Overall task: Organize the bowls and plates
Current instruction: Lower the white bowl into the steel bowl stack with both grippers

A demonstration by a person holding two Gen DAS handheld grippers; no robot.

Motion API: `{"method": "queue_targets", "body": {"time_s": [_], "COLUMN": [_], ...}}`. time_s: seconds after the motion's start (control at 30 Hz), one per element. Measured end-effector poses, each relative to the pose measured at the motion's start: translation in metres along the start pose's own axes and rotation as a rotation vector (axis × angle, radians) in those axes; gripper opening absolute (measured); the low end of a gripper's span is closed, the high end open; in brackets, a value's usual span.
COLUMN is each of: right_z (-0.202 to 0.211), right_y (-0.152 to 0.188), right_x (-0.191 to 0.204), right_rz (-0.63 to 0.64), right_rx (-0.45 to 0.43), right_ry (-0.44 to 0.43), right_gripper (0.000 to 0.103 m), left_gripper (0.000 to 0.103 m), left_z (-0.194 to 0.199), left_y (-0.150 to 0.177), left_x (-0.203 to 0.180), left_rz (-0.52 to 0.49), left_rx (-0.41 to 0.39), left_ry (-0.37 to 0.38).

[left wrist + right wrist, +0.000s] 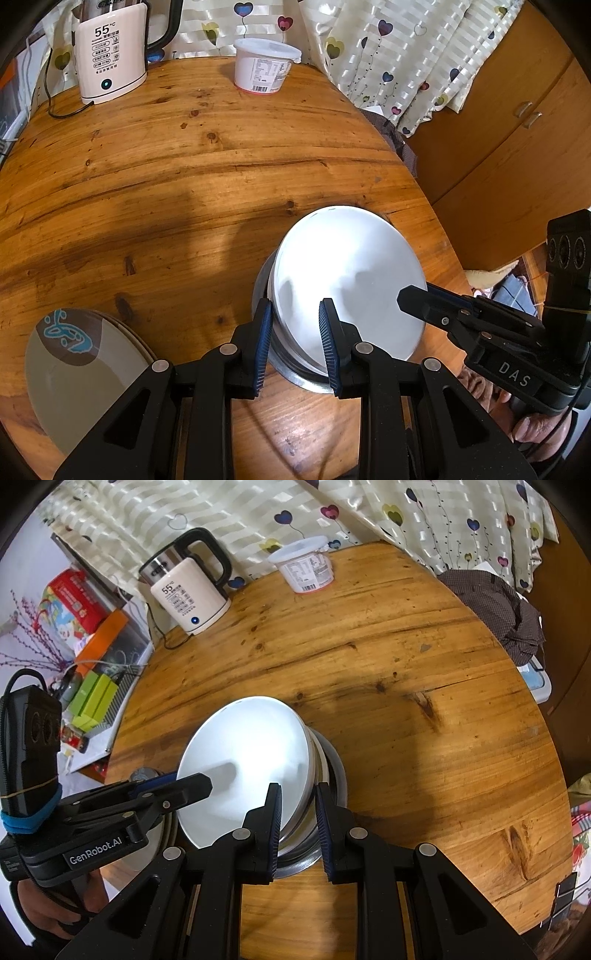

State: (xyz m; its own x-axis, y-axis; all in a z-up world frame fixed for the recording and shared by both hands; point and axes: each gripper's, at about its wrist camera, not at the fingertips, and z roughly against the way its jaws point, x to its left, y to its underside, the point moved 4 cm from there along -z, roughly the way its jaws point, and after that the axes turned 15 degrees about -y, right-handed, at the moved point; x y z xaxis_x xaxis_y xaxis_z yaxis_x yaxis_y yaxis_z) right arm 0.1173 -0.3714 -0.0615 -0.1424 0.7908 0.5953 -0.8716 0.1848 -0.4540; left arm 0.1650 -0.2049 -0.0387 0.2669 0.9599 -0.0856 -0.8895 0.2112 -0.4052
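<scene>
While the patterned plates (74,365) are lying stacked at the table's (184,166) left edge, the left gripper (295,343) is straddling the near-left rim of the stacked bowls, jaws parted around the glossy white bowl (347,273), tilted in the steel bowl (295,373). The right gripper (297,821) is likewise bracketing the opposite rim, apparently steadying the nesting.

"55°C" on the front panel of the cream kettle base (109,61) at the worktop's far edge, "DAS" on the right claw's black body (515,373), "GenRobot.AI" on the left claw's black body (96,853), tub (264,66) label print too small to read
</scene>
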Motion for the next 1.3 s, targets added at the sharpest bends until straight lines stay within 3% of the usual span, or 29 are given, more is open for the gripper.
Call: {"method": "queue_targets", "body": {"time_s": [0.73,1.3], "right_z": [0.0007,-0.0019], "right_y": [-0.0008,-0.0014], "right_x": [0.0007,-0.0011], "right_rz": [0.023,0.027], "right_rx": [0.0,0.005], "right_ry": [0.015,0.015], "right_gripper": [0.021,0.021], "left_gripper": [0.026,0.027], "left_z": [0.0019,-0.0075], "left_y": [0.0051,0.0101], "left_x": [0.0003,-0.0039], "left_rz": [0.015,0.033], "left_rx": [-0.049,-0.028], "left_ry": [0.008,-0.007]}}
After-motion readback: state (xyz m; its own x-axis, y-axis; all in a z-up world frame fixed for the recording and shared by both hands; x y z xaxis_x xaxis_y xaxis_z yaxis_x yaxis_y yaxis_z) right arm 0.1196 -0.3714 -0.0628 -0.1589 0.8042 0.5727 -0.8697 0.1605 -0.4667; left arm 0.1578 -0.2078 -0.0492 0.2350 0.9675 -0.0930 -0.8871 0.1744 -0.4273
